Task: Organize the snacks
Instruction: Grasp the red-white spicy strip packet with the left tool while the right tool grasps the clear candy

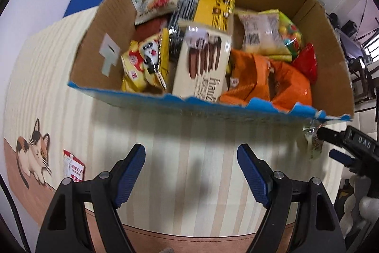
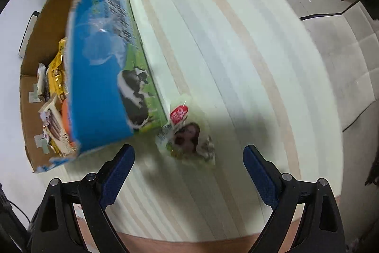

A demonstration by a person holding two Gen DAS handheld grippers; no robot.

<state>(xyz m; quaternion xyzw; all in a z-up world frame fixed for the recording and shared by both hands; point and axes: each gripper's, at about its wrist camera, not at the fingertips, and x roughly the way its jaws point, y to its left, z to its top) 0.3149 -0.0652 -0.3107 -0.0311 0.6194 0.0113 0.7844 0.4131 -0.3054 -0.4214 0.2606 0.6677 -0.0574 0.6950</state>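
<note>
My left claw [image 1: 190, 173] hangs wide apart over the striped counter [image 1: 165, 158], nothing between its blue pads, facing the open cardboard box [image 1: 331, 44]. The box is packed with snacks: a cream Franzi biscuit box [image 1: 201, 63] leaning against the near wall in the middle, orange bags [image 1: 265, 82] just right of it, a red packet [image 1: 306, 61] by the right wall, yellow panda-print packs [image 1: 144, 63] on the left, a yellow bag [image 1: 213, 10] toward the back, and a clear-and-green candy bag [image 1: 270, 34] at back right. A small red-and-white packet [image 1: 73, 166] lies on the counter well left of the box, beside a printed cat [image 1: 33, 153].

My right claw [image 2: 189, 172] is also spread open and holds nothing. A small clear-wrapped snack with a red label [image 2: 187, 134] lies on the counter just beyond it, touching or nearly touching the box's near corner; blur hides which. The box's blue outer wall with a cow picture [image 2: 99, 77] fills the left of that view.
</note>
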